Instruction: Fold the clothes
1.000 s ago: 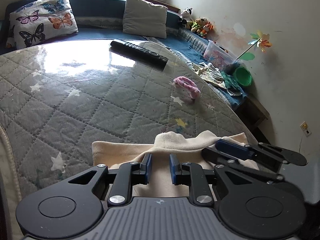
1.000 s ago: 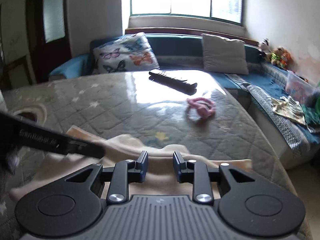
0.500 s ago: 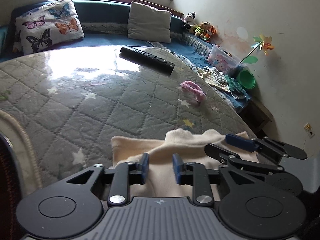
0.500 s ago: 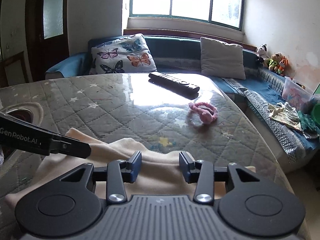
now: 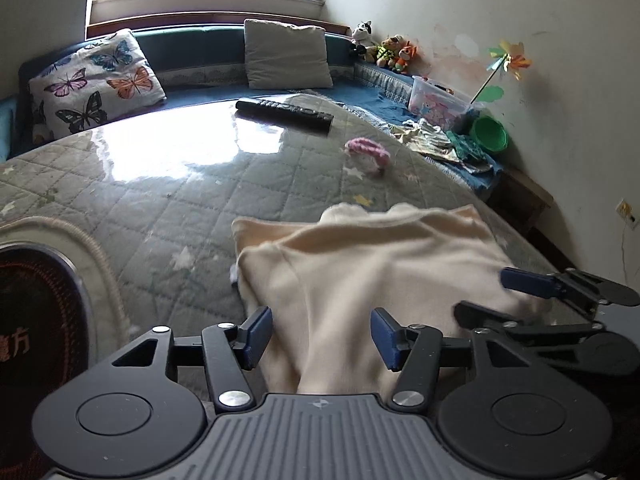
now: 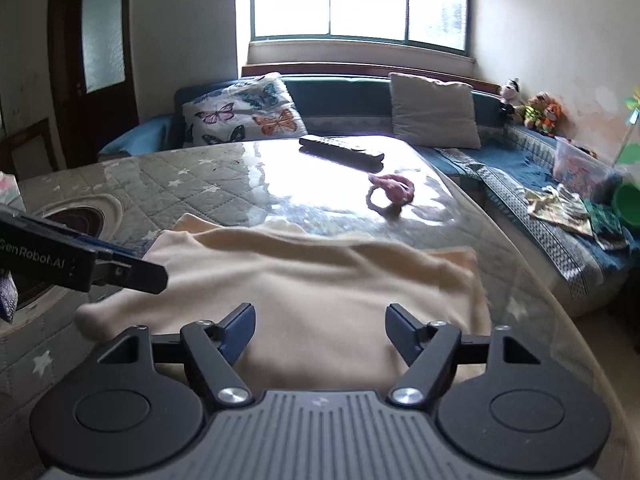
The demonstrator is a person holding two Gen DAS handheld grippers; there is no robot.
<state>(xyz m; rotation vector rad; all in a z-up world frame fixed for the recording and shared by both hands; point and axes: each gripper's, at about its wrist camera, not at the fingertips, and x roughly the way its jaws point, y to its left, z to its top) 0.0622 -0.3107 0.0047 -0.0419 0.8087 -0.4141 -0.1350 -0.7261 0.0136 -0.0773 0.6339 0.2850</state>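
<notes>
A cream garment [image 5: 360, 264] lies folded on the quilted, glass-topped table [image 5: 160, 200], near its front right edge. In the left wrist view my left gripper [image 5: 320, 336] hovers over the garment's near edge. Its jaws are opening, with cloth below the gap and neither pad pressing on it. To the right of it the right gripper's blue-padded fingers [image 5: 524, 282] stand apart over the cloth's right side. In the right wrist view my right gripper [image 6: 320, 330] is opening over the same garment [image 6: 320, 280], clear of the fabric. The left gripper [image 6: 124, 272] reaches in from the left.
A black remote [image 5: 284, 114] and a pink hair band [image 5: 366, 152] lie farther back on the table. A round heater [image 5: 36, 300] sits at the left. A sofa with a butterfly pillow [image 5: 96, 88], a grey cushion [image 5: 286, 54], soft toys and a green bowl [image 5: 488, 134] runs behind and to the right.
Both grippers' jaws have spread wide and drawn back from the garment, which now lies released on the table with much more of it in view.
</notes>
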